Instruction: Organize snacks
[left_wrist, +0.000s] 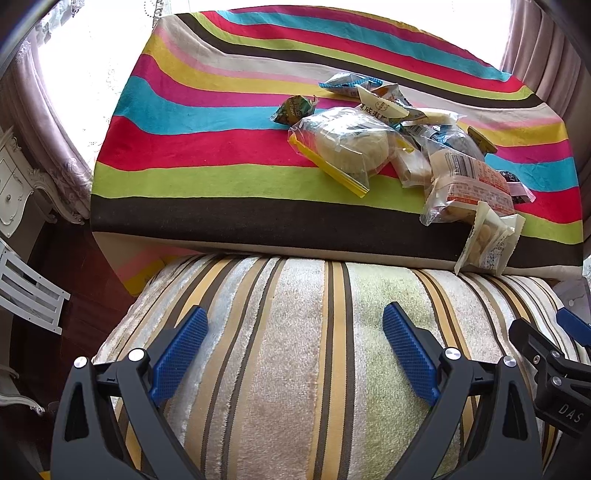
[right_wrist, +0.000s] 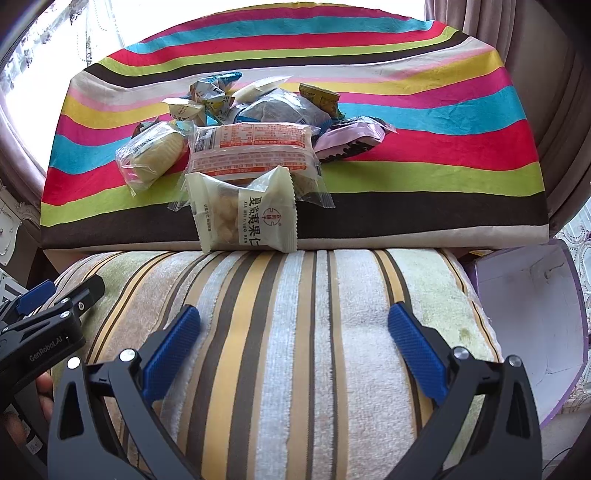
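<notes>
A pile of wrapped snacks lies on the rainbow-striped tablecloth, towards its right side. It shows in the right wrist view too. A white nut packet hangs over the table's near edge, also in the left wrist view. An orange-printed bun pack sits behind it. A pink packet lies at the right of the pile. A clear zip bag with a yellow strip lies at the pile's left. My left gripper and my right gripper are both open and empty above a striped cushion, short of the table.
A striped plush cushion fills the foreground below the table edge. A pale purple open box stands at the right of the cushion. Curtains and bright windows lie behind the table. White furniture stands at the left.
</notes>
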